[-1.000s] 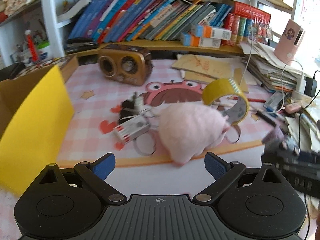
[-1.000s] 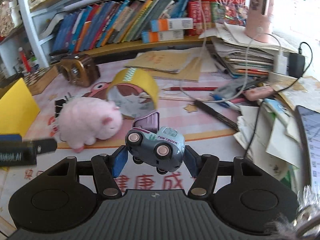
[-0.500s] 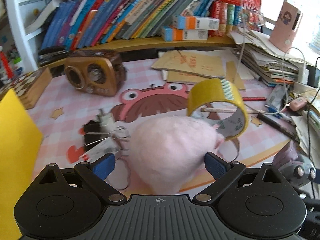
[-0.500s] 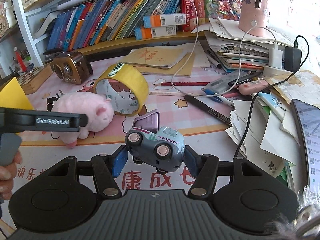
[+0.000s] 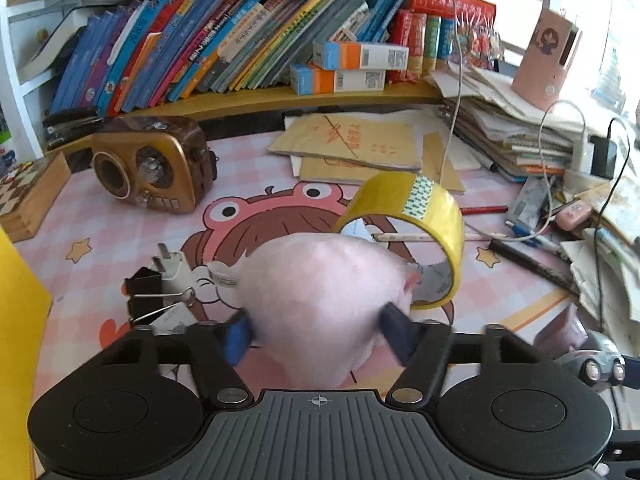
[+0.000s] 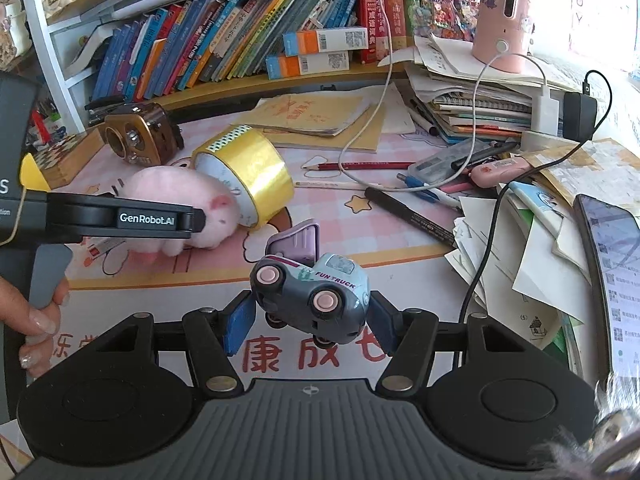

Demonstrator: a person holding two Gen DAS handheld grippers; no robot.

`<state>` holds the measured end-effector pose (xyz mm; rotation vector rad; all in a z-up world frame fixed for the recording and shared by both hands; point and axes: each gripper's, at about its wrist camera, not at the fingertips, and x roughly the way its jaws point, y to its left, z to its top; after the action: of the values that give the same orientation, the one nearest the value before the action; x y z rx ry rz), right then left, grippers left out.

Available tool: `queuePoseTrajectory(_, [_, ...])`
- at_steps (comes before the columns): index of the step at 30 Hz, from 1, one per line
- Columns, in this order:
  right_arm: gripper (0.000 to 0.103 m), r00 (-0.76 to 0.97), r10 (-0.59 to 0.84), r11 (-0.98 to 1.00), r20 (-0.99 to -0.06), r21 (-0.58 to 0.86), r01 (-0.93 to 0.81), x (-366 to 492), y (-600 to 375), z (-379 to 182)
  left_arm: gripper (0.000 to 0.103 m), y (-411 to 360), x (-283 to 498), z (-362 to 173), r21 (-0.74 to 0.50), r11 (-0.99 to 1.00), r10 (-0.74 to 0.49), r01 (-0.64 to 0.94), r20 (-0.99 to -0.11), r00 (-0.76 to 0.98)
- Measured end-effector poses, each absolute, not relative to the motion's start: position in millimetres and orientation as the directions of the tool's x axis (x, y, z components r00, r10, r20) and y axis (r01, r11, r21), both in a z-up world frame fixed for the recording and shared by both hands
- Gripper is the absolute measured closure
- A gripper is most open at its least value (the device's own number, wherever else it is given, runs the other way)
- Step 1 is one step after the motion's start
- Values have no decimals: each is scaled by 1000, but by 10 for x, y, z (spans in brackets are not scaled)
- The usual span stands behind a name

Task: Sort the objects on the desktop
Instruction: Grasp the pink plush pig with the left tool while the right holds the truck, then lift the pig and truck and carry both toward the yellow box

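A pink plush pig (image 5: 320, 280) lies on the pink desk mat (image 5: 100, 220) and leans on a yellow tape roll (image 5: 404, 200). My left gripper (image 5: 316, 334) straddles the pig's rear; its jaws are closing, and the blurred blue pads (image 5: 238, 336) press into the fur on both sides. In the right wrist view the pig (image 6: 176, 192) and the tape roll (image 6: 252, 164) sit at middle left, with the left gripper's finger (image 6: 120, 220) lying across the pig. My right gripper (image 6: 310, 320) is shut on a grey toy truck (image 6: 310, 300), held above the mat.
A gold retro radio (image 5: 152, 164) stands at the back left. A black binder clip (image 5: 144, 292) and a white plug (image 5: 172, 264) lie left of the pig. A yellow board (image 5: 20, 300) rises at the left edge. Pens, cables and paper stacks (image 6: 500, 112) crowd the right, beside a phone (image 6: 612, 280).
My left gripper moved forward until the pig lay between its jaws, which then came in from wide open onto the fur. The right gripper kept still with the truck.
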<state>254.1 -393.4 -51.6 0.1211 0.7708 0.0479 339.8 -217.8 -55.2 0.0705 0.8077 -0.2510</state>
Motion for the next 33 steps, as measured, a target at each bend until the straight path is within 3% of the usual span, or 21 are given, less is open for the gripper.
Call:
queuePoseTrajectory(6, [45,729,119,990,-674,133,-39,2468,-3808,-444,53,-1911,3077,-358,-81,974,-210,214,-689,694])
queuePoseTrajectory(33, [45,726,216,975,-653,106,-195,1758,-3053,-183,54,-678,1432,-158,-323,946,-224,7,-641,734])
